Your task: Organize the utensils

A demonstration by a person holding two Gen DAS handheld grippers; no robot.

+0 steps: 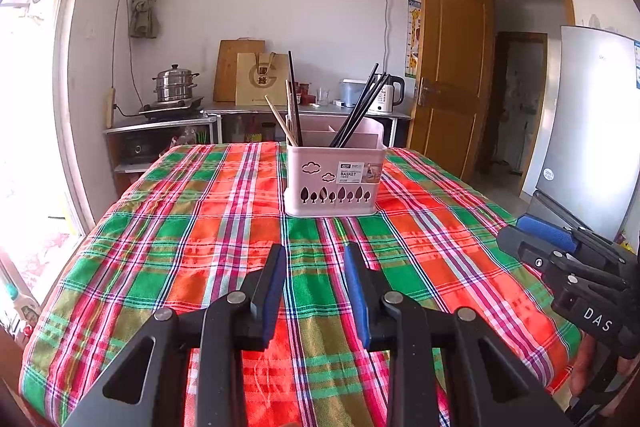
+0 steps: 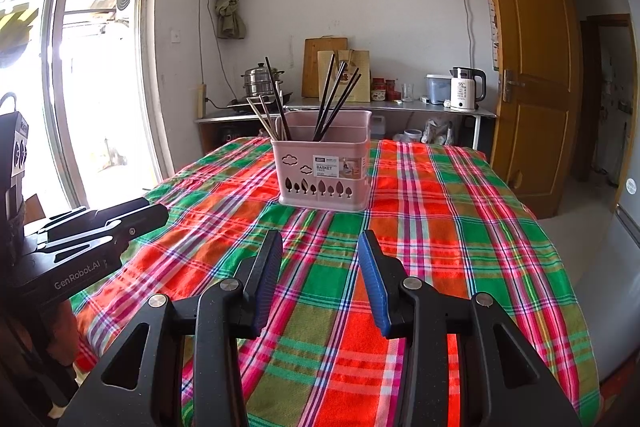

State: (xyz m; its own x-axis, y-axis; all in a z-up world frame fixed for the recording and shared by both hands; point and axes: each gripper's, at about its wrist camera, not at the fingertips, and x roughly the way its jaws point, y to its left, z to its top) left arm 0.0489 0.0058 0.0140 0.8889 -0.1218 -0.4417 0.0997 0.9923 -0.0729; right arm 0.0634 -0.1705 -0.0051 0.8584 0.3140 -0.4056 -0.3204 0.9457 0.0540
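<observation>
**Both tongs empty, the basket waiting ahead**

My left tongs [image 1: 314,259] and right tongs [image 2: 320,247] hang parted over the plaid tablecloth [image 1: 200,227], with nothing between the pads of either. The pink utensil basket [image 1: 334,183] stands on the worktop well beyond both, straight ahead of my left tongs. In its left compartment lean pale wooden chopsticks [image 1: 280,121] and one dark stick; in the compartment to their right stands a bundle of black chopsticks [image 1: 360,107], fanning toward the basket's right side.

The risks, as I judge them:

- The sticks lean loosely and cross one another. If I pinch one low in the bundle, I may drag its neighbours out or flick them onto the cloth.
- The basket looks light. A sideways pull on a stick could tip or slide it.
- The cloth is soft and wrinkled, so it may bunch under a shove.

Nothing lies on the cloth between my tongs and the basket. Behind the basket, against the wall, stand a steamer pot [image 1: 176,87], a cutting board, a paper bag and a kettle [image 2: 466,89], all well clear of it.
</observation>
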